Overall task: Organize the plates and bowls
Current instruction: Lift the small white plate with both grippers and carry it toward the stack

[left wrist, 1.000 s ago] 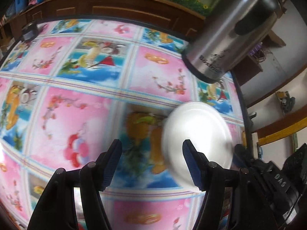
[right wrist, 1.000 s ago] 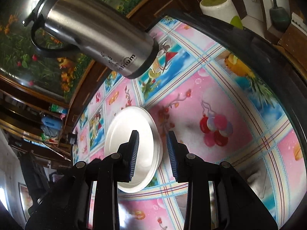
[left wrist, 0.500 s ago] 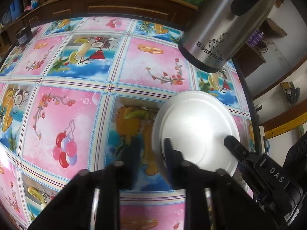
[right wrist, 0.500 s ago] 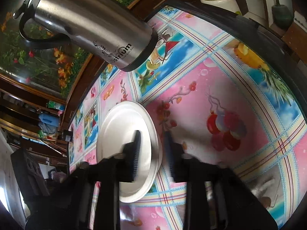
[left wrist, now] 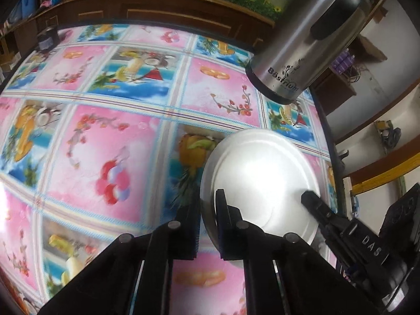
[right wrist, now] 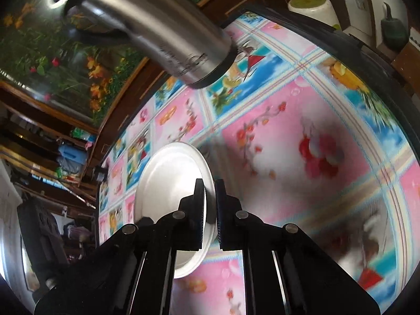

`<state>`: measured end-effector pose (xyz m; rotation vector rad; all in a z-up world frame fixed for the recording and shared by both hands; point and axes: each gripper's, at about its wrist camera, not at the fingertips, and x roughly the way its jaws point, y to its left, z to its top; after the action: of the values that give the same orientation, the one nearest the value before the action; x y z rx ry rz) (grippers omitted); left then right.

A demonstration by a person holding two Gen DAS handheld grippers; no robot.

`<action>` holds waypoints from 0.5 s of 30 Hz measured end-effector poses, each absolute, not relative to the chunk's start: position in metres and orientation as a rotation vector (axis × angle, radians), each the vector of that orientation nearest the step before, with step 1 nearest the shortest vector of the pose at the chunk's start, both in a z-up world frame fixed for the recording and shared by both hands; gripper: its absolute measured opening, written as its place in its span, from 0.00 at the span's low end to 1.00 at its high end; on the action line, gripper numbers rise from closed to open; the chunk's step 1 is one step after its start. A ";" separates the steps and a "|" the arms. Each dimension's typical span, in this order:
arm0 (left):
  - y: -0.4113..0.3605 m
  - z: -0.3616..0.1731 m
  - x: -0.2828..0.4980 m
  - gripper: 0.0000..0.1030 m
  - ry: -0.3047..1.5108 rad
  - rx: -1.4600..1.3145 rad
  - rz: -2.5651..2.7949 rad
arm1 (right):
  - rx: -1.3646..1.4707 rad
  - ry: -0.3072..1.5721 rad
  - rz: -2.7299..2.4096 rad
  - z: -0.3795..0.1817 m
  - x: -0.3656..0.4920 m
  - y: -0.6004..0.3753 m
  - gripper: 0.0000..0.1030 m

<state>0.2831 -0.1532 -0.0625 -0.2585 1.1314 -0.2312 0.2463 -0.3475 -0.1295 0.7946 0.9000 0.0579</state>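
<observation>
Your left gripper [left wrist: 207,218] has its two black fingers drawn close together over the rim of the round, shallow, silvery metal plate [left wrist: 262,181], one finger [left wrist: 221,210] on the plate's upper face and the other under or outside the edge. It grips the plate at the side facing the middle of the tabletop. Your right gripper [right wrist: 209,210] does likewise at the opposite side of the same plate [right wrist: 168,183], its jaws narrowed to a thin gap with the rim caught between them. In the left wrist view that right gripper [left wrist: 312,202] shows as a black finger lying on the plate's far side (the one nearest the table's edge).

The plate sits close to the edge of the tabletop [left wrist: 105,144], which is covered by a glossy pink and blue oilcloth printed with fruit, flowers and balloons. Whether the plate rests flat on the cloth or is lifted slightly, you cannot tell from either view.

A tall brushed-steel thermos jug with a black base and black handle [left wrist: 307,39] stands near the plate, toward the tabletop's corner. Beyond the tabletop's edge, a white cylindrical container with a pale green top [right wrist: 312,5] stands.
</observation>
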 end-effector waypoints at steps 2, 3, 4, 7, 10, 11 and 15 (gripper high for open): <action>-0.141 -0.055 0.267 0.08 1.114 -0.261 -0.237 | 0.812 0.900 0.087 -0.128 0.231 -0.340 0.07; -0.135 -0.052 0.260 0.08 1.104 -0.263 -0.238 | 0.817 0.898 0.099 -0.127 0.224 -0.336 0.07; -0.128 -0.048 0.251 0.08 1.093 -0.264 -0.237 | 0.817 0.894 0.110 -0.126 0.217 -0.331 0.07; -0.102 -0.040 0.225 0.08 1.069 -0.269 -0.224 | 0.807 0.881 0.154 -0.118 0.192 -0.309 0.07; -0.067 -0.032 0.195 0.08 1.044 -0.278 -0.195 | 0.772 0.874 0.198 -0.111 0.165 -0.278 0.07; -0.056 -0.030 0.186 0.08 1.035 -0.277 -0.185 | 0.762 0.872 0.215 -0.108 0.158 -0.267 0.07; -0.002 -0.018 0.146 0.08 0.999 -0.317 -0.137 | 0.699 0.872 0.301 -0.091 0.133 -0.213 0.07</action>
<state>0.1462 -0.0017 -0.0177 -0.3172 0.9993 -0.1369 0.1328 -0.2134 -0.0914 0.6990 0.8718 0.3012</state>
